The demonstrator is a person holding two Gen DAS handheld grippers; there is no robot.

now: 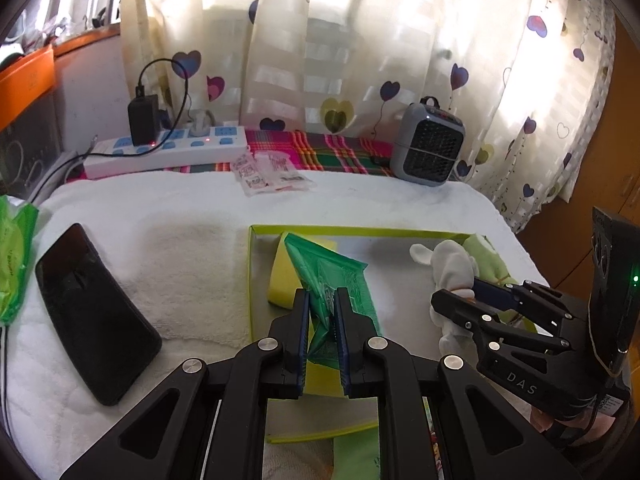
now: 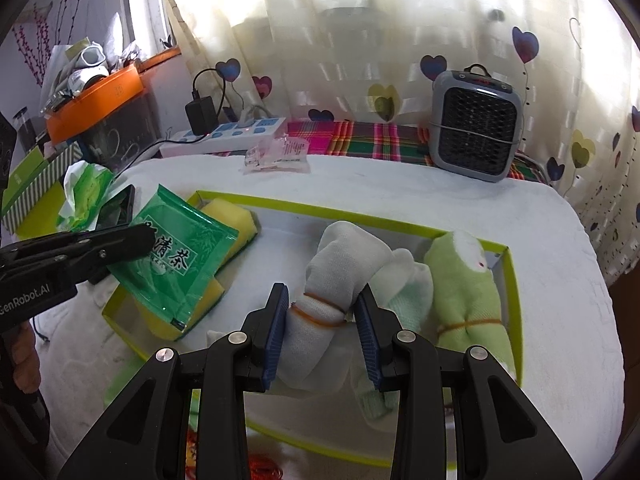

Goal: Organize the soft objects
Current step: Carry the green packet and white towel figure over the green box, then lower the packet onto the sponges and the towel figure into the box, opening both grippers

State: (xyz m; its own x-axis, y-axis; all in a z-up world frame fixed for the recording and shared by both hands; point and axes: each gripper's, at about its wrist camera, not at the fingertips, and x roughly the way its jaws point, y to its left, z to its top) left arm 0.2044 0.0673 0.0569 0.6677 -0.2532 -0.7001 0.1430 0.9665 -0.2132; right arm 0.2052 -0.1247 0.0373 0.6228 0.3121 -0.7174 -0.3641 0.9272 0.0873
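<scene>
A shallow box with a lime-green rim [image 1: 360, 231] [image 2: 348, 213] lies on the white towel. My left gripper [image 1: 323, 300] is shut on a green tea packet [image 1: 332, 276] [image 2: 180, 256], holding it over a yellow sponge [image 1: 286, 276] [image 2: 236, 216] at the box's left end. My right gripper [image 2: 323, 304] is around a rolled white sock with rubber bands [image 2: 340, 272] [image 1: 452, 268] in the box, pads touching its sides. A rolled green towel [image 2: 468, 284] [image 1: 490, 258] lies at the box's right end.
A black phone [image 1: 92, 312] and a green tissue pack [image 1: 16, 264] [image 2: 86, 196] lie left of the box. A power strip [image 1: 168, 150], clear sachets [image 1: 272, 172] and a grey heater [image 1: 428, 144] [image 2: 476, 128] stand along the back by the curtain.
</scene>
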